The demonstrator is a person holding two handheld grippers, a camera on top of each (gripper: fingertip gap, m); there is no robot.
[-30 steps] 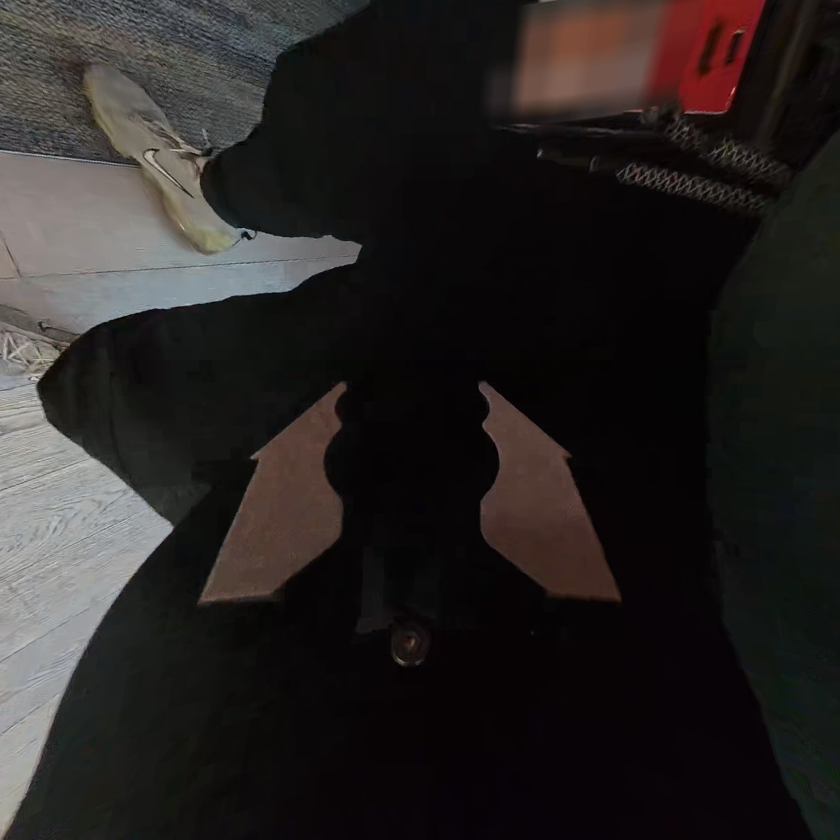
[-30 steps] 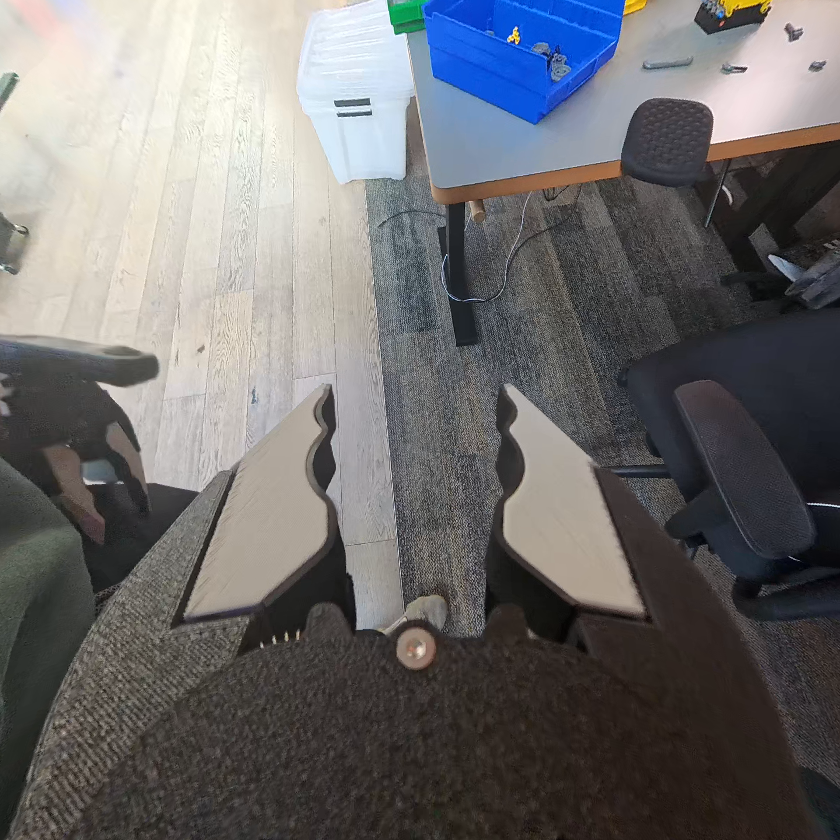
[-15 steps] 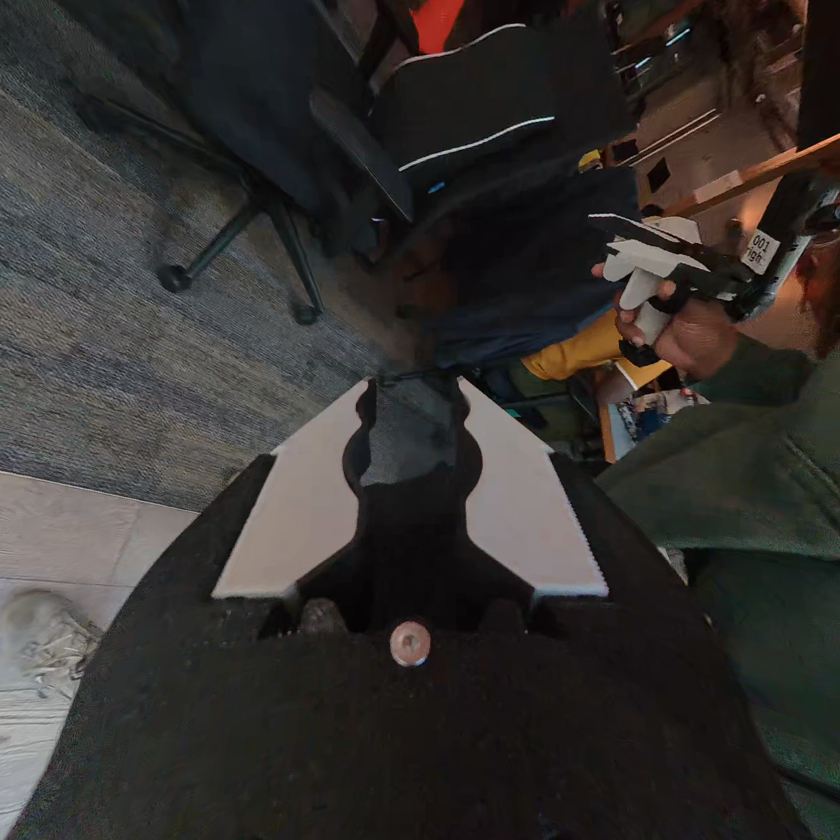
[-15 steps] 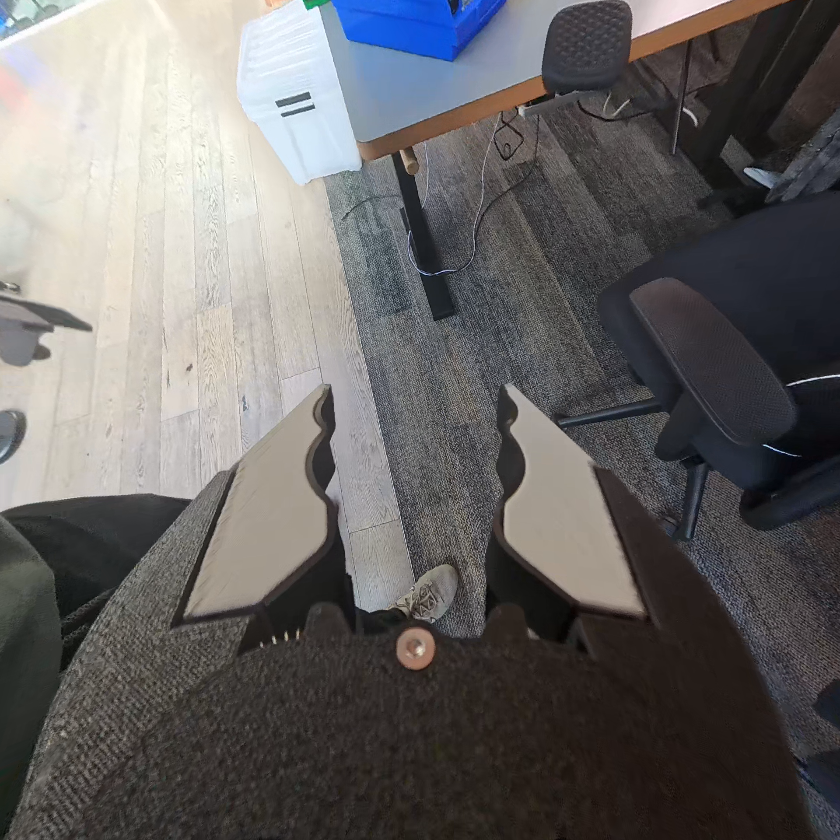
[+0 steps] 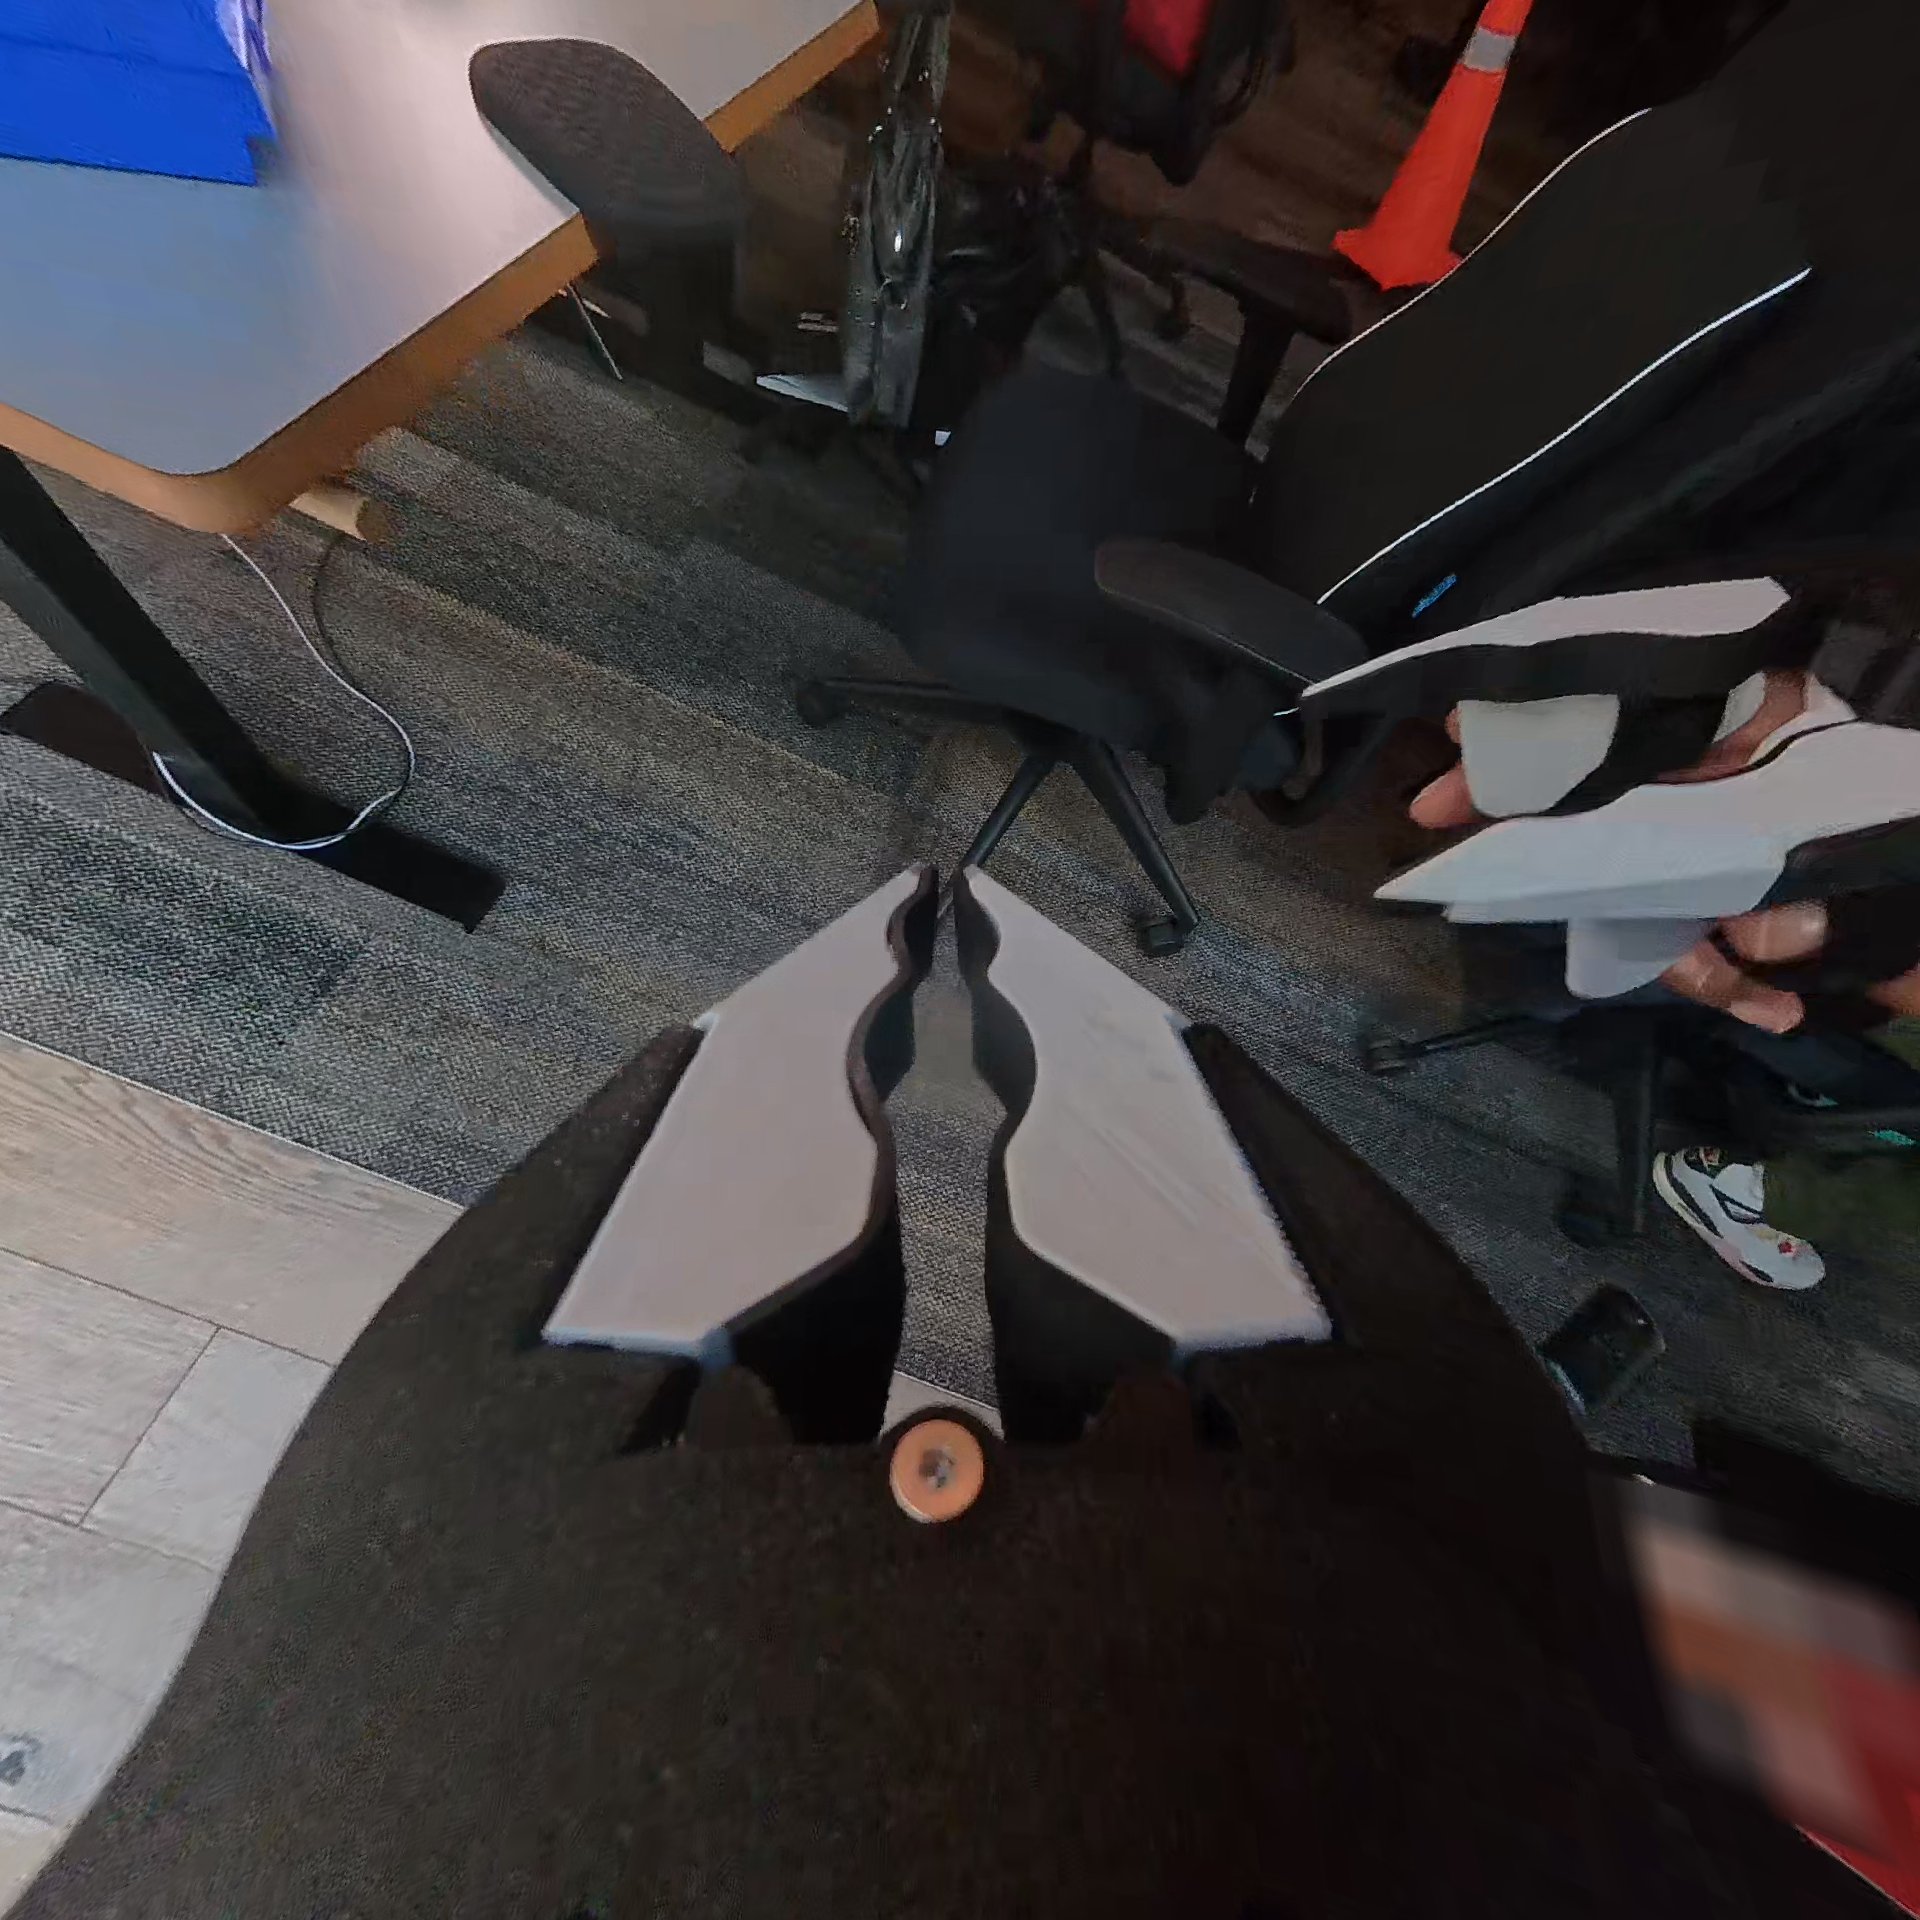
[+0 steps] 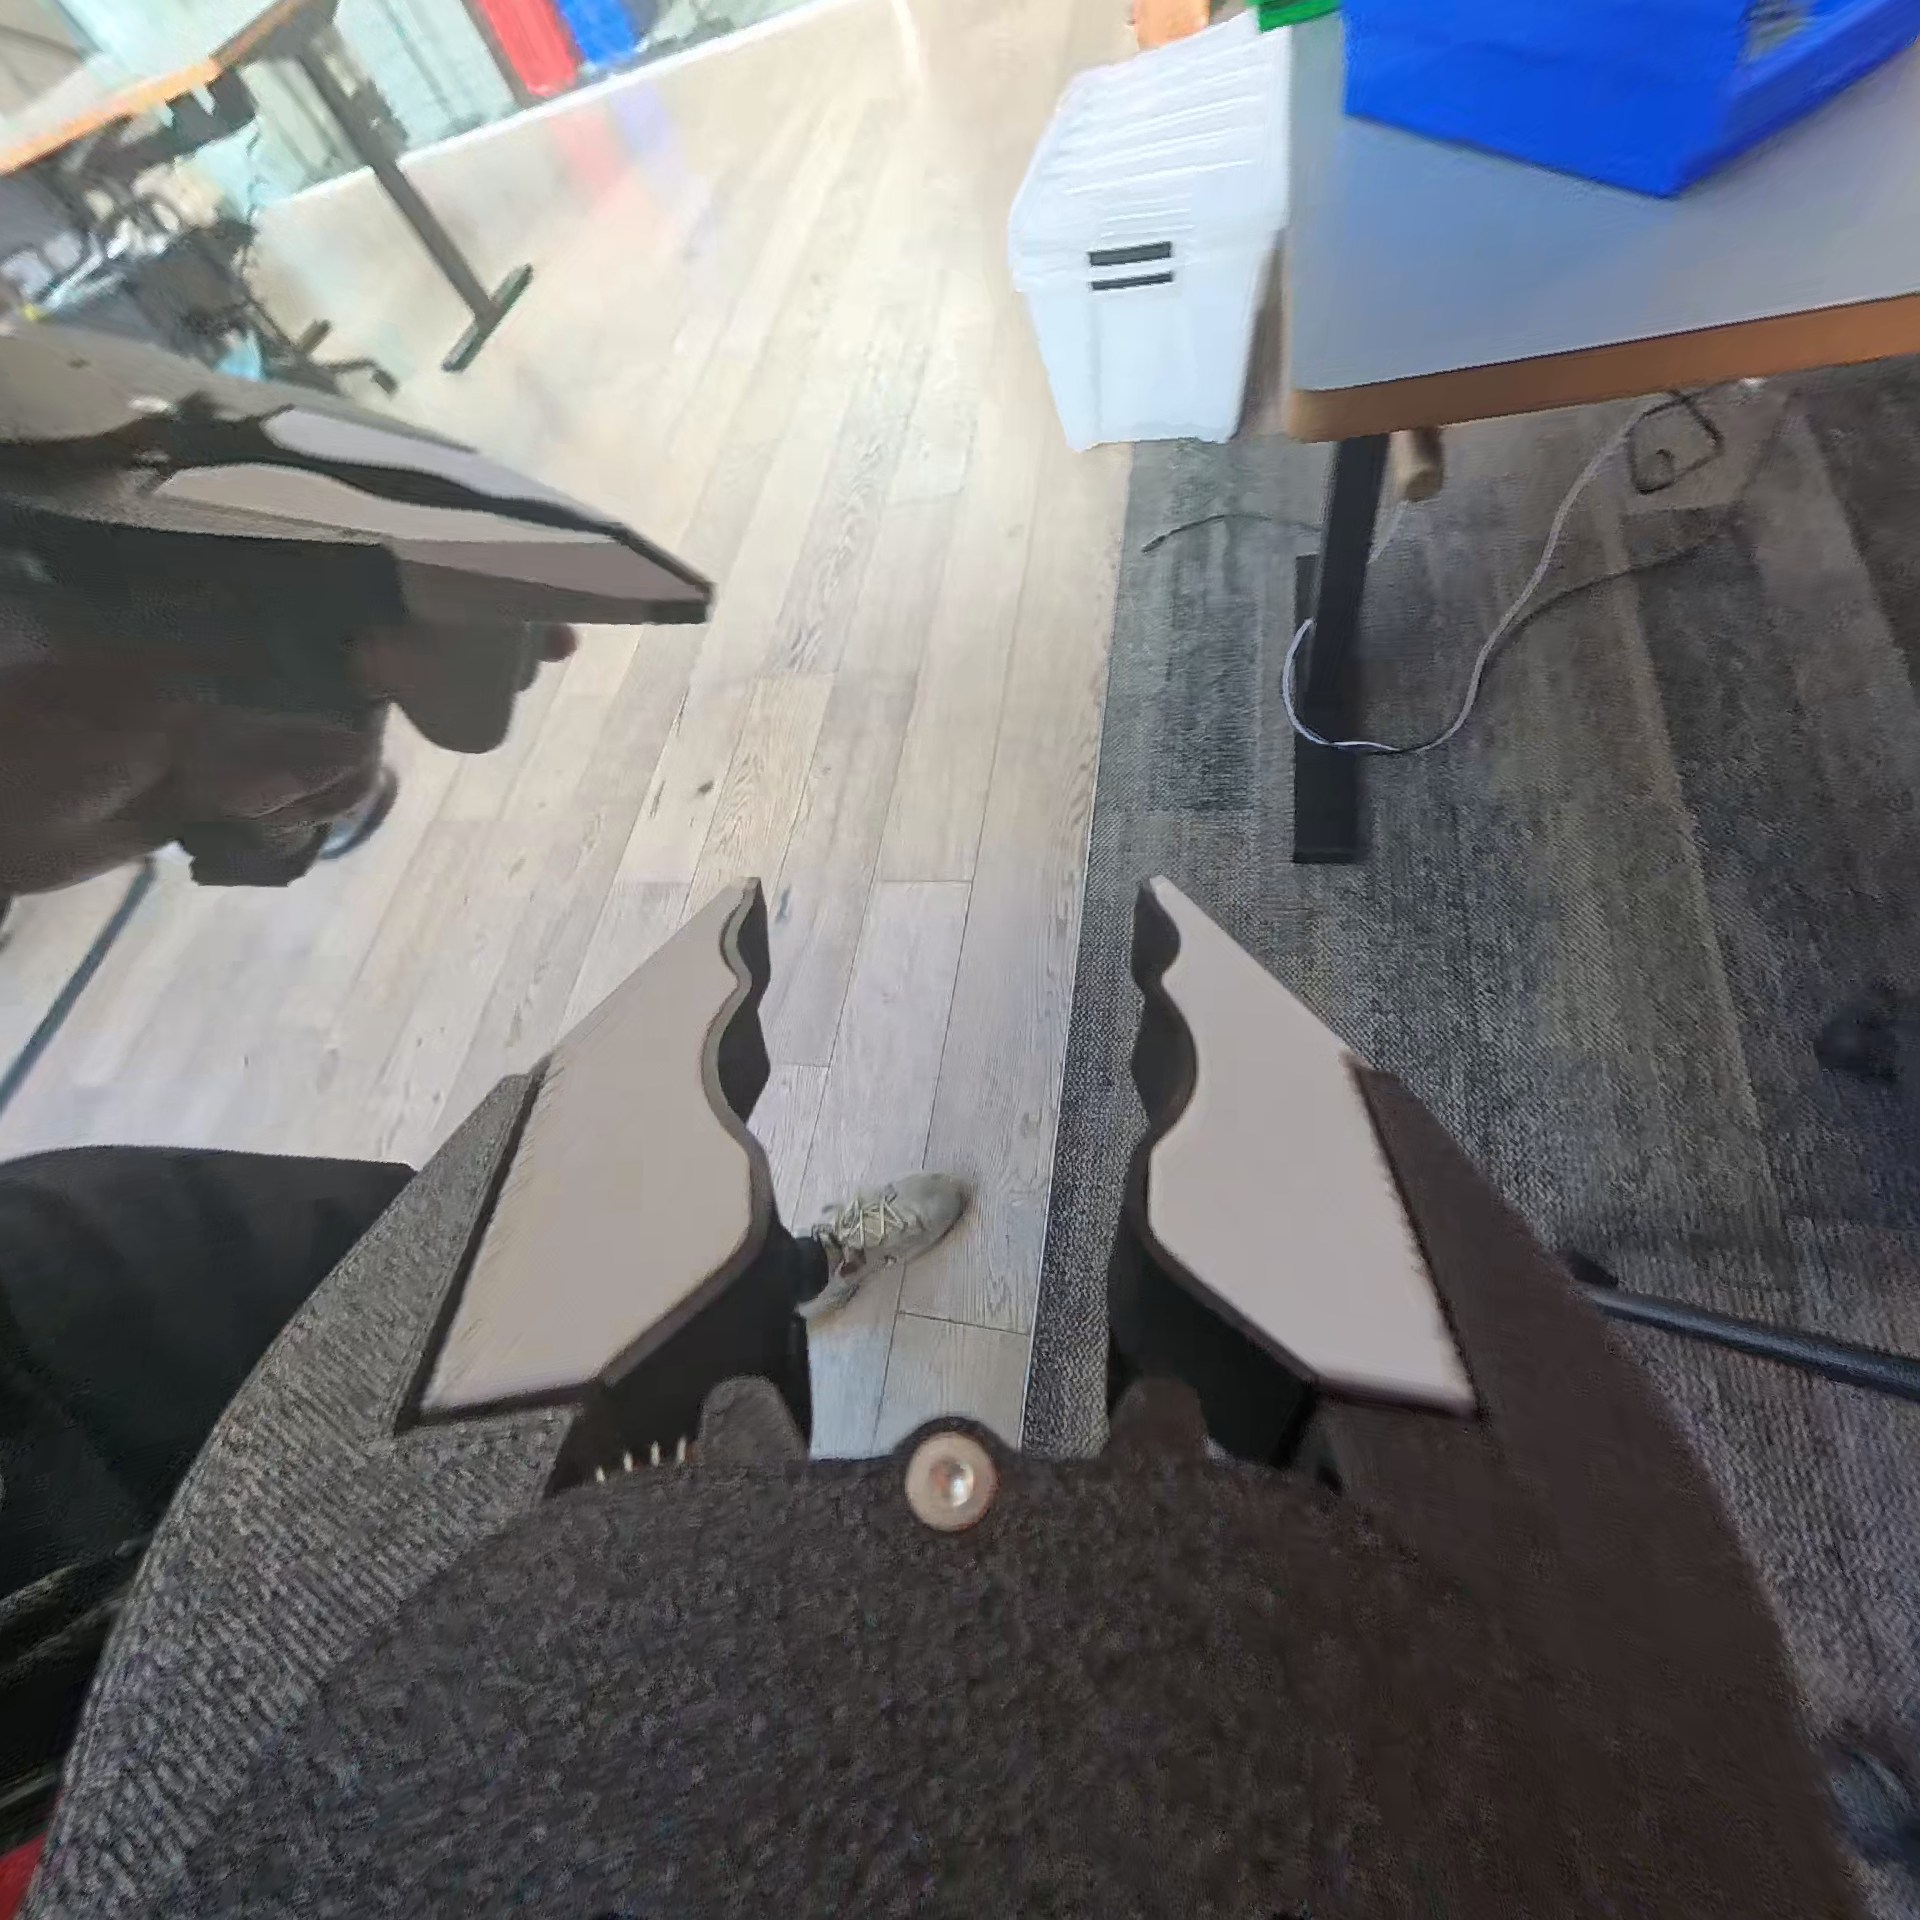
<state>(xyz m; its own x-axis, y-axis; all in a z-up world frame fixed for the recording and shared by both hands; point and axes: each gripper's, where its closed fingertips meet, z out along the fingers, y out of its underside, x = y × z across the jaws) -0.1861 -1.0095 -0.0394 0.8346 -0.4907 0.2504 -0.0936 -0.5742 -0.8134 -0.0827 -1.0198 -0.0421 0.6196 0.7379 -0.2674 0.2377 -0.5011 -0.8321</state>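
My left gripper [image 5: 945, 885] is shut with nothing between its fingers, held in the air over grey carpet [image 5: 582, 707]. My right gripper [image 6: 951, 896] is open and empty, over the seam between wood floor [image 6: 831, 540] and carpet. Each shows in the other's view, held by a hand: the right gripper [image 5: 1345, 792] is open at the right of the left wrist view, and the left gripper [image 6: 675, 597] is at the upper left of the right wrist view. Neither touches anything.
A grey table [image 5: 312, 260] with a black leg [image 5: 104, 644] carries a blue bin [image 6: 1621, 83]. A white plastic box [image 6: 1143, 291] stands on the floor beside it. Black office chairs [image 5: 1060, 582], an orange cone [image 5: 1444, 177], a floor cable [image 6: 1507, 644] and a person's shoe [image 6: 883, 1236] are nearby. My right fingertips sit around 11 centimeters from my left ones.
The left gripper has swung from dark clothing toward the table and chairs, and its fingers have closed. The right gripper has stayed open and turned left toward the wood floor.
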